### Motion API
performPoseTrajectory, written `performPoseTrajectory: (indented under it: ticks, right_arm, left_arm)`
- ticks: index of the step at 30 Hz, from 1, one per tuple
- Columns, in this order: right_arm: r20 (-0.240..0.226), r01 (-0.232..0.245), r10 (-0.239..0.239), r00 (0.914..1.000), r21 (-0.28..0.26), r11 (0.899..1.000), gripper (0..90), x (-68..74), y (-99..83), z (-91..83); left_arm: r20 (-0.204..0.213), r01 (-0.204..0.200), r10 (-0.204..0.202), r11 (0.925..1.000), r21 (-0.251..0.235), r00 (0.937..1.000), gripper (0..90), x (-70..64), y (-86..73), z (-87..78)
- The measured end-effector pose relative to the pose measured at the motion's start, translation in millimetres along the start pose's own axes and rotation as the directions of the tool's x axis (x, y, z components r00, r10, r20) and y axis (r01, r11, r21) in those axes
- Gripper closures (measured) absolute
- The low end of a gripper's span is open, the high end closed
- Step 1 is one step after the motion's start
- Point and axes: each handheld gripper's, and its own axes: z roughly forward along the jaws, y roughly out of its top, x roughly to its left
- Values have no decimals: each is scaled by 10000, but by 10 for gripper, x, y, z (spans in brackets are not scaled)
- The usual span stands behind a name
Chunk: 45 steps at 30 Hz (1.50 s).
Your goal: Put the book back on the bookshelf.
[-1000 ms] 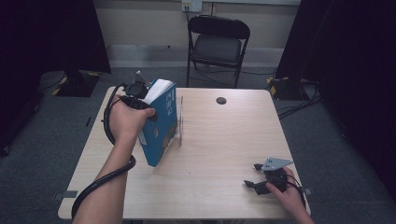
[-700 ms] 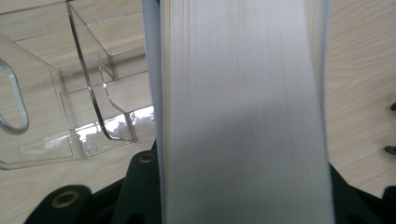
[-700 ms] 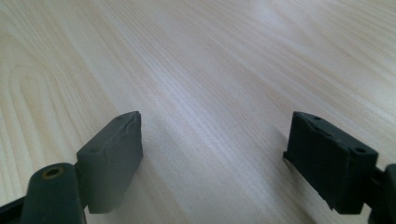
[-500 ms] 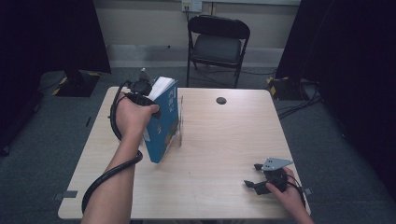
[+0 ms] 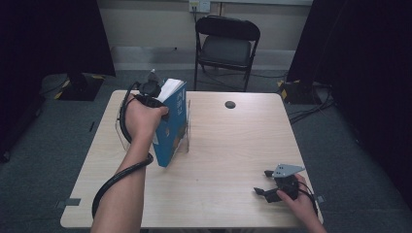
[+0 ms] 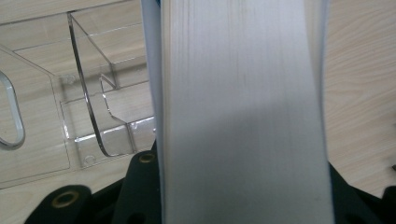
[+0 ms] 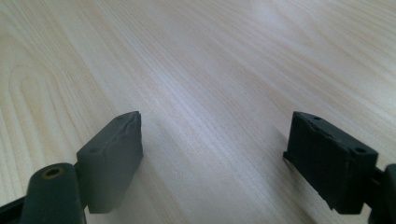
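Now clamping the blue book (image 5: 171, 127) at its top with the left gripper (image 5: 151, 91), jaws pressing either side of the pale page block (image 6: 243, 112). Standing the book on its lower edge on the table (image 5: 233, 145), leaning against the clear acrylic stand (image 5: 186, 127) just beside it; stand also showing left of the pages (image 6: 88, 107). Resting the right gripper (image 5: 272, 187) near the table's front right corner, well apart from the book, jaws spread wide over bare wood, gripping nothing.
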Motion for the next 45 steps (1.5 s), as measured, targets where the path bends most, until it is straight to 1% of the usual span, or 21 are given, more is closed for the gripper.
performPoseTrajectory:
  ticks: [5, 11, 12, 15, 19, 21, 22, 24, 26, 27, 30, 33, 38, 40, 45]
  right_arm:
    - [-4, 5, -5, 10000, -7, 10000, 177, 0, 0, 0]
    - [4, 12, -12, 10000, -12, 10000, 176, -1, 0, 0]
    - [-3, 11, -11, 10000, -14, 10000, 176, -1, 0, 0]
    - [3, 12, -12, 10000, -12, 10000, 176, -1, 0, 0]
    - [2, 17, -17, 10000, -14, 10000, 176, -1, 0, 0]
    - [3, 18, -18, 10000, -12, 10000, 177, -1, 0, 0]
    - [12, 21, -21, 10000, -8, 10000, 177, -1, 0, 0]
    - [14, 25, -25, 10000, -7, 10000, 176, -1, 0, 0]
    - [9, 24, -24, 10000, -11, 10000, 177, -1, 0, 0]
    - [9, 23, -23, 10000, -10, 10000, 177, 0, 0, 0]
    - [11, 27, -27, 10000, -12, 10000, 176, -1, 0, 0]
    - [7, 32, -32, 10000, -19, 10000, 176, -1, 0, 1]
    - [7, 23, -23, 10000, -10, 10000, 176, -1, 0, 1]
    - [2, 22, -22, 10000, -14, 10000, 176, -1, -1, 1]
    - [5, 37, -37, 10000, -21, 10000, 176, -1, 0, 2]
  left_arm:
    - [-56, 14, -15, 9999, -136, 10000, 620, -12, 18, 28]
    - [-80, 37, -37, 10000, -57, 10000, 620, -19, 52, 44]
    - [-69, -45, 45, 10000, -54, 10000, 620, -14, 57, 44]
    - [-90, -67, 66, 10000, -66, 9999, 620, -18, 65, 49]
    - [-57, 59, -60, 9999, -109, 10000, 620, -16, 80, 55]
    - [-114, 103, -105, 9998, -177, 9999, 620, -9, 83, 64]
    - [-27, 196, -197, 9996, -186, 9998, 620, -7, 87, 68]
    - [-80, 113, -114, 9997, -204, 9999, 620, 3, 99, 65]
    - [-12, 266, -266, 9994, -203, 9996, 620, -1, 107, 69]
    - [-70, 187, -188, 9997, -175, 9998, 620, 4, 113, 72]
    - [-160, 198, -201, 9996, -210, 9997, 620, 6, 124, 84]
    - [-212, 409, -417, 9985, -361, 9989, 620, 14, 120, 94]
    - [-315, 395, -408, 9985, -382, 9987, 620, 23, 119, 111]
    - [-337, 505, -520, 9978, -432, 9981, 620, 20, 118, 123]
    - [-522, 507, -533, 9975, -493, 9972, 620, 23, 117, 158]
